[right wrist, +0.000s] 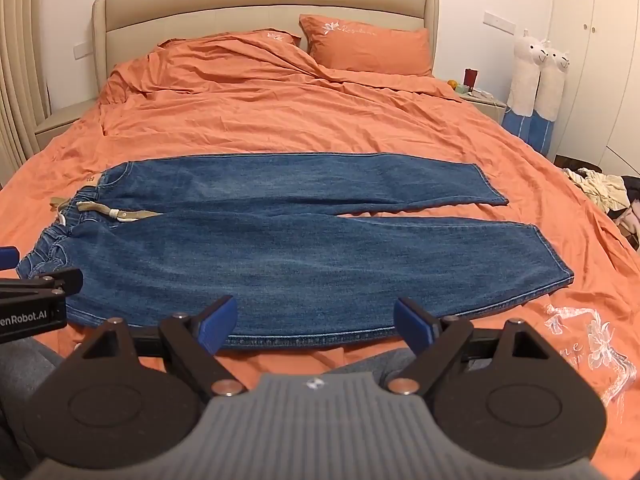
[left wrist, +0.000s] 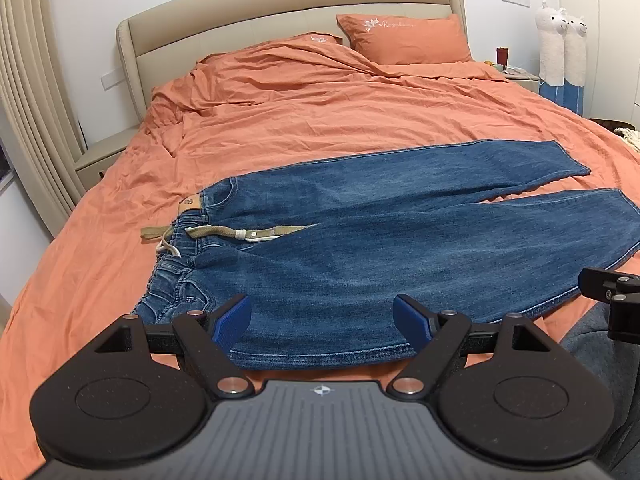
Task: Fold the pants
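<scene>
Okay, status:
jeans [right wrist: 280, 240]: flat on bed [right wrist: 280, 120], waistband at 9 o'clock
left gripper [left wrist: 322, 322]: released, empty
right gripper [right wrist: 314, 324]: released, empty

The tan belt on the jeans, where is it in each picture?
Left wrist view: the tan belt lies left of centre, at the waistband of the jeans.
Right wrist view: the tan belt is far left, smaller.
Shared landmark: the orange pillow by the headboard.
</scene>
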### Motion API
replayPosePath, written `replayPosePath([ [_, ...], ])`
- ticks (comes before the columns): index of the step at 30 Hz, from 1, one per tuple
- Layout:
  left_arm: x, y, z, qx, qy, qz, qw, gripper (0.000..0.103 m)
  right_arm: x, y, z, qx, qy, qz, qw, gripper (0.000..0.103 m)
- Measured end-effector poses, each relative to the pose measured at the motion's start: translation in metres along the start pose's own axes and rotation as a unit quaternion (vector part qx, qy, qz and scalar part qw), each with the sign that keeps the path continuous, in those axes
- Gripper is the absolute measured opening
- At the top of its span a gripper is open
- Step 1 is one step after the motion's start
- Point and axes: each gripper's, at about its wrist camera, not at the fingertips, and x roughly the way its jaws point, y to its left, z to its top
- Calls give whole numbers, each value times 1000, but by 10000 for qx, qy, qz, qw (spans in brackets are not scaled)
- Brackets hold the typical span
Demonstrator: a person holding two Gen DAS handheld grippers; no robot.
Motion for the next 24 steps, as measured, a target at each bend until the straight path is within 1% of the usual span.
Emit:
replayPosePath([
  [24, -4, -1, 1, 13, -18, -2, 10000, 94, 0, 0, -1, 2, -19, -14, 10000, 82],
])
